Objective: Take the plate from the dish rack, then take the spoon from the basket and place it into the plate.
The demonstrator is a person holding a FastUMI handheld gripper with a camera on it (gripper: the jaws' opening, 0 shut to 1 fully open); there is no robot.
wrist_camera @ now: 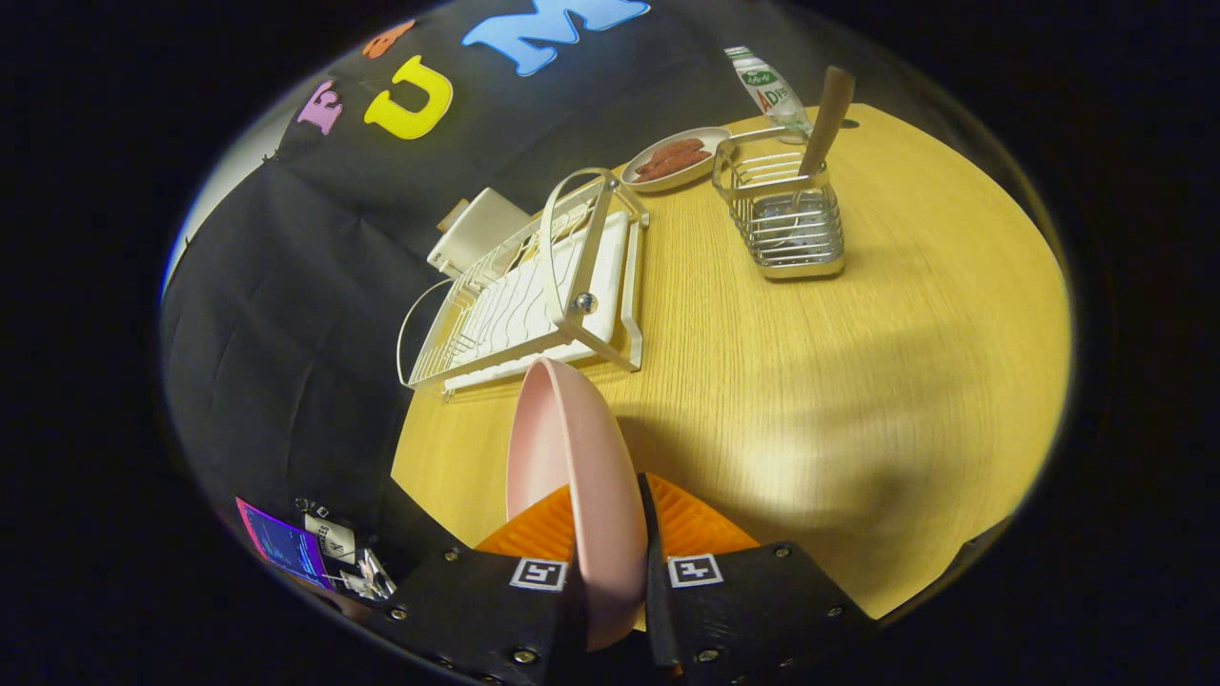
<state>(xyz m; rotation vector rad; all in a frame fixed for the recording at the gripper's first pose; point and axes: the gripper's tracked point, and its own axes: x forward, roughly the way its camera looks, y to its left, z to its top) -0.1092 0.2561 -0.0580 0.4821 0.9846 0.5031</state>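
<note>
A pink plate [570, 476] stands on edge between my two fingers, and my gripper [610, 519] is shut on its rim. It hangs above the wooden table [858, 362], just in front of the white wire dish rack [534, 291], which holds nothing. Beyond the fingers to the right stands a metal wire basket [786, 214]. A spoon with a wooden handle [824, 119] stands upright in it; its bowl is hidden behind the wires.
A small dish with reddish sausages [675, 157] lies beyond the rack beside the basket. A white bottle [770, 90] stands behind the basket. A white box [477, 229] sits behind the rack. Bare table stretches right of the plate.
</note>
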